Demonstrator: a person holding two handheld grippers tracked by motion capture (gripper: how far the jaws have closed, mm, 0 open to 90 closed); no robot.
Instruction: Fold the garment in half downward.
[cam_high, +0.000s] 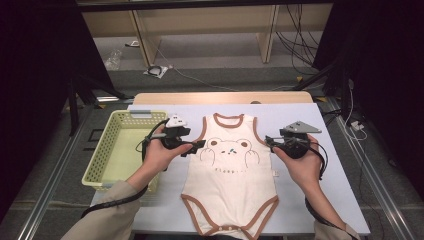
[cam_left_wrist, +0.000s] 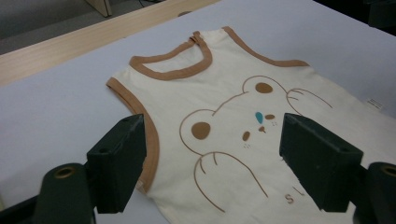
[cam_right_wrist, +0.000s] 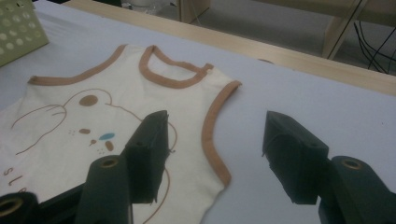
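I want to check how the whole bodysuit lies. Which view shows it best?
The high view: the bodysuit lies flat, visible from neckline to snap hem. The left gripper view shows its upper part with the bear print; the right gripper view shows the neckline and one armhole edge.

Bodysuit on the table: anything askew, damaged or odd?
Nothing stands out. The bodysuit lies flat, face up and fairly straight on the table, with no visible tears or stains. Both grippers hover open at its armholes, touching nothing. The basket sits left of it.
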